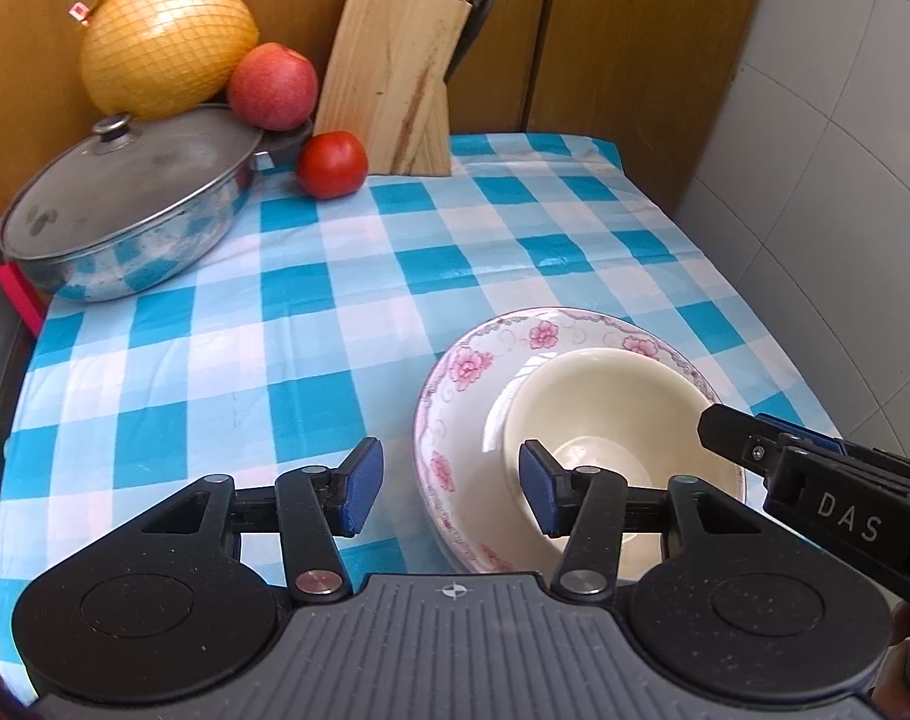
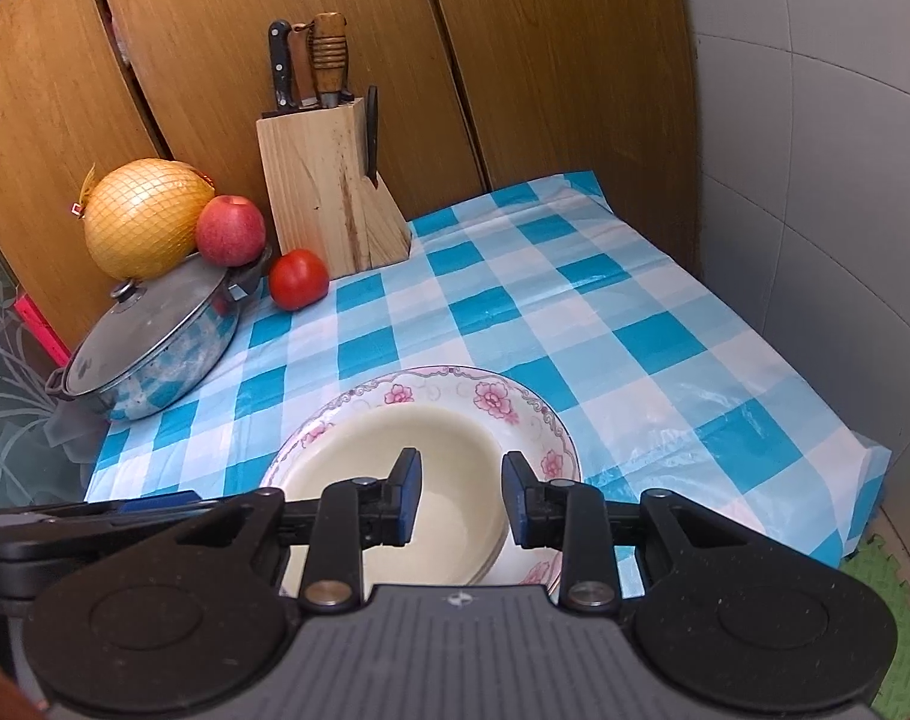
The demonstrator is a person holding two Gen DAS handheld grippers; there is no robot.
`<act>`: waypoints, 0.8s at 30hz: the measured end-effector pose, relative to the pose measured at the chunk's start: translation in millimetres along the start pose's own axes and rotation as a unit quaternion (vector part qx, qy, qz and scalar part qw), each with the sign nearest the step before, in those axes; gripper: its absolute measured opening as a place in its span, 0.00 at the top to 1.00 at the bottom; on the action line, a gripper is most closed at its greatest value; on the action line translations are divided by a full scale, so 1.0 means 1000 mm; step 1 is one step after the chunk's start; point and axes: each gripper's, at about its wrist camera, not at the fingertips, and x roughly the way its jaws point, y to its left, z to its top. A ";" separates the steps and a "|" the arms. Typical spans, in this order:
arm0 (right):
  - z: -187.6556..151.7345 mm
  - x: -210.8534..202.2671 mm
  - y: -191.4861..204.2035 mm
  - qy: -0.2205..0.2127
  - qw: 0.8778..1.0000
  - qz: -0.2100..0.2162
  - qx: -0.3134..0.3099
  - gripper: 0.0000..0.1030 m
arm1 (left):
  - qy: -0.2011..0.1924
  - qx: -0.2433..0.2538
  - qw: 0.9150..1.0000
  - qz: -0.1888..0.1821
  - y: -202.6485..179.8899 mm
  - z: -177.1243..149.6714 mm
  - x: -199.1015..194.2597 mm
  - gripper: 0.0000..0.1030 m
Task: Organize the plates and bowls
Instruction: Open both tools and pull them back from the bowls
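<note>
A cream bowl (image 1: 599, 396) sits nested inside a wider white bowl with pink flowers (image 1: 455, 372) on the blue checked tablecloth (image 1: 311, 324). My left gripper (image 1: 449, 489) is open and straddles the near left rims, one pad outside the floral bowl and the other inside the cream bowl, neither pressing. In the right wrist view, my right gripper (image 2: 461, 498) hangs open over the cream bowl (image 2: 395, 450), close to its right rim, with the floral bowl (image 2: 497, 399) beneath. Nothing is gripped by either one.
A lidded steel pot (image 1: 125, 210) stands at the back left with a netted pomelo (image 1: 167, 42), an apple (image 1: 272, 87) and a tomato (image 1: 332, 165). A wooden knife block (image 1: 395, 78) stands against the wood panels. The tiled wall (image 2: 815, 180) runs along the right, past the table's edge.
</note>
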 end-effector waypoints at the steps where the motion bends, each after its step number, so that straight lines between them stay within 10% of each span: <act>1: -0.001 0.000 0.000 0.001 1.000 0.001 -0.001 0.71 | 0.000 -0.002 1.000 0.001 0.001 -0.001 -0.001 0.43; 24: -0.040 -0.029 0.006 0.000 1.000 0.023 -0.006 0.64 | -0.017 0.008 1.000 0.015 0.010 -0.042 -0.028 0.23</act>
